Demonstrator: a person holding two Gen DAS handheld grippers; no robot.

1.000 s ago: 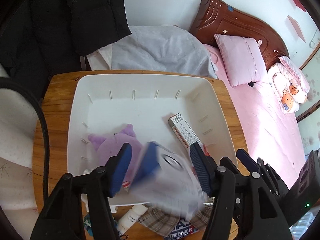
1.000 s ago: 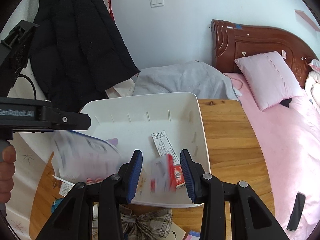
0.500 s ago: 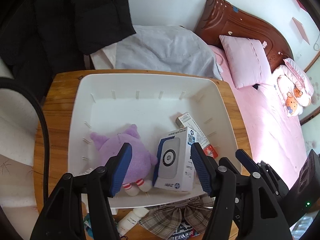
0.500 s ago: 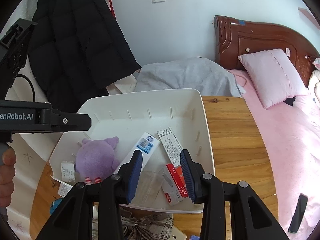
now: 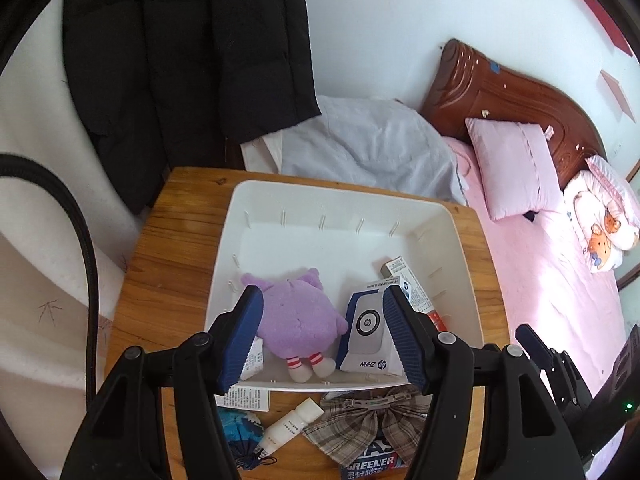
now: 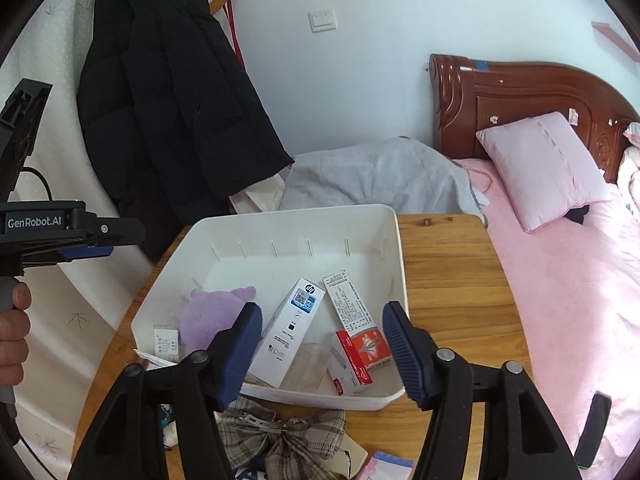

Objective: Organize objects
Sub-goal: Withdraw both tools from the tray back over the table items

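Both grippers hang above a white tray on a wooden table, with wide jaws and nothing held.

The left gripper (image 5: 323, 330) and the right gripper (image 6: 322, 350) each have the jaws far apart, empty, above the near edge of the white tray (image 6: 394, 236). In the tray lie a purple plush toy (image 5: 298, 316), a white and blue HP box (image 6: 288, 330) just beside it, a long white carton (image 6: 347, 308) and a red and white box (image 6: 358, 354). On the table (image 6: 452, 292), in front of the tray, lie a plaid bow (image 5: 368, 428) and a small white tube (image 5: 290, 426).
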